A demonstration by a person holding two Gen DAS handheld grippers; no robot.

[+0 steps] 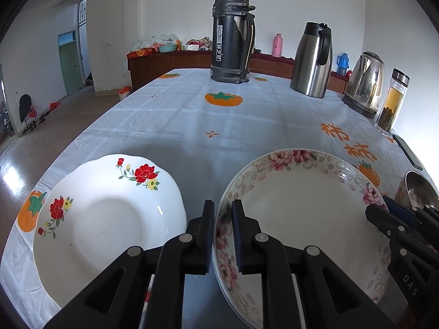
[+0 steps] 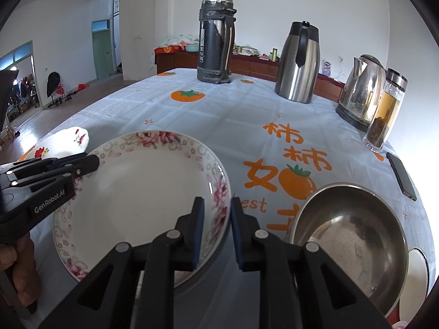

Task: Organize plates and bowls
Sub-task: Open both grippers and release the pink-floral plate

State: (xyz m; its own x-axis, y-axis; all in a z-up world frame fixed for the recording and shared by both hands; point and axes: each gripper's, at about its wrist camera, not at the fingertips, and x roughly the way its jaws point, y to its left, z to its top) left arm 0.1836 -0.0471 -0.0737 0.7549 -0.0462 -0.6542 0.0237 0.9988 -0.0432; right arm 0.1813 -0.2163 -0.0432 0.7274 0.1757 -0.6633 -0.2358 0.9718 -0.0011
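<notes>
A pink-flowered plate [image 1: 304,208] [image 2: 137,200] lies on the table between both grippers. My left gripper [image 1: 222,213] has its jaws closed on the plate's left rim; it shows in the right wrist view [image 2: 90,161]. My right gripper [image 2: 216,213] straddles the plate's right rim with a gap left; it shows in the left wrist view [image 1: 381,205]. A white red-flowered plate [image 1: 109,219] [image 2: 65,142] lies to the left. A steel bowl [image 2: 354,241] [image 1: 417,189] sits to the right.
At the far side of the tablecloth [image 1: 192,126] stand a black thermos [image 1: 231,35], a steel jug [image 1: 312,60], a kettle [image 1: 365,82] and a tea bottle [image 1: 393,101]. A phone [image 2: 402,175] lies at the right edge. A white dish [image 2: 417,282] sits behind the bowl.
</notes>
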